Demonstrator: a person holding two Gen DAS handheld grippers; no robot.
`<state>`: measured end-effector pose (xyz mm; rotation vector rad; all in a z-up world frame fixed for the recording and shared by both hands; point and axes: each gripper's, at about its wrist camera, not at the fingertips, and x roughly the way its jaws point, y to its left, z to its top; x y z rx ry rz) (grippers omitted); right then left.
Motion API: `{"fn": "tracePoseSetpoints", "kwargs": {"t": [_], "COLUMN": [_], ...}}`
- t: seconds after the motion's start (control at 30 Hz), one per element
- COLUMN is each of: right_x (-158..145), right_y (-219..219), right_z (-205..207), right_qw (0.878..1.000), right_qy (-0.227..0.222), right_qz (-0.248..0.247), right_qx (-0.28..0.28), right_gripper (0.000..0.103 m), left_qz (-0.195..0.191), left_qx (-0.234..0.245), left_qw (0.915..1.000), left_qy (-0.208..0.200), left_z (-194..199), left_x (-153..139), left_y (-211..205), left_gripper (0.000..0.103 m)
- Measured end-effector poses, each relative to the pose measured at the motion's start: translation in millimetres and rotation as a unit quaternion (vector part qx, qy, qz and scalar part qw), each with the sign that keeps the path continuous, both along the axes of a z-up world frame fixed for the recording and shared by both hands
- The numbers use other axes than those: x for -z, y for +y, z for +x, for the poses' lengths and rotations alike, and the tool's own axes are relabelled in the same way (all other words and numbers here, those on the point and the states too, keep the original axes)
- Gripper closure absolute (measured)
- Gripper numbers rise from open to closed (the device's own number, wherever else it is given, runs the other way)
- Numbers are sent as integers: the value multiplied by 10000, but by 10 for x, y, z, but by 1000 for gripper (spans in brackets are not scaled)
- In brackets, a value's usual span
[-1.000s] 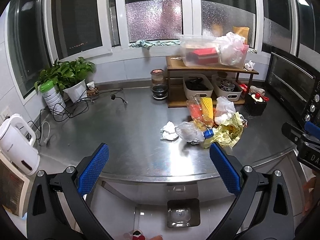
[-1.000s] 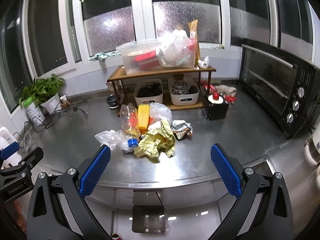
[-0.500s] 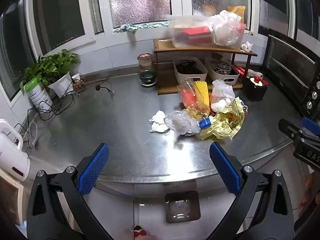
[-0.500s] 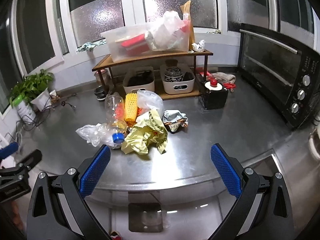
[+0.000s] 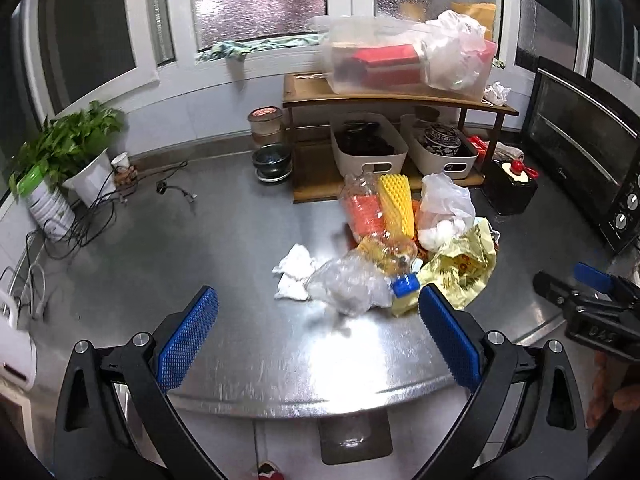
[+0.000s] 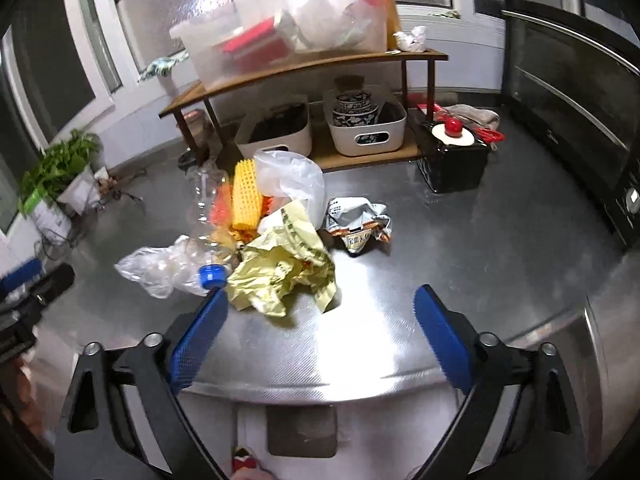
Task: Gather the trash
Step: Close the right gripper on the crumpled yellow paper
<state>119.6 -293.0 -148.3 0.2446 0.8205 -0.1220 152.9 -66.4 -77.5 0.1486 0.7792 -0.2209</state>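
The trash lies in one loose heap near the middle of the steel counter [image 5: 160, 240], in front of the wooden shelf [image 5: 400, 98]. In it are a crumpled yellow bag [image 6: 284, 264], a clear plastic bottle [image 5: 372, 224] lying on its side with a blue cap [image 5: 405, 283], a yellow foam net [image 5: 397, 204], a white plastic bag [image 5: 446, 204], a crumpled clear bag [image 5: 348, 286] and a white tissue [image 5: 294, 268] at the left edge of the heap. A crushed snack packet [image 6: 358, 220] lies just beside the yellow bag, on its right.

The left gripper [image 5: 318, 338] has its blue fingers spread wide, with nothing between them; it hangs above the counter edge, near the clear bag. The right gripper [image 6: 320, 340] also has its fingers apart, and the jaws are closing a little; nothing is between them, and the yellow bag is just ahead of its left finger.

The print on the packet and on the yellow bag is too small to read. The bottle is partly covered by the other trash, and the right wrist view is blurred at the shelf
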Motion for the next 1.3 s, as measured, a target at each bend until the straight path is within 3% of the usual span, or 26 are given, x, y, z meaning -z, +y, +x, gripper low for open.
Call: {"fn": "tracePoseSetpoints", "kwargs": {"t": [0.07, 0.27, 0.57, 0.77, 1.0, 1.3], "right_x": [69, 277, 476, 613, 718, 728], "right_y": [-12, -23, 63, 73, 102, 103], "right_z": [113, 406, 704, 874, 953, 961], "right_qw": [9999, 9987, 9952, 9918, 9877, 9862], "right_qy": [62, 235, 287, 335, 401, 388], "right_qz": [-72, 92, -435, -380, -393, -519], "right_qx": [-108, -448, -833, -1176, -1462, -1523], "right_gripper": [12, 30, 46, 59, 82, 87], "left_qz": [-8, 49, -40, -46, 6, -187], "left_qx": [79, 162, 295, 244, -4, -119], "left_qw": [9999, 9992, 9969, 9936, 9884, 9842], "left_qy": [120, 352, 730, 1102, 1521, 1755], "left_z": [128, 486, 899, 1170, 1413, 1657], "left_x": [30, 138, 300, 473, 778, 1053], "left_y": [-61, -219, -533, -742, -797, -759], "left_gripper": [15, 26, 26, 20, 20, 21]}}
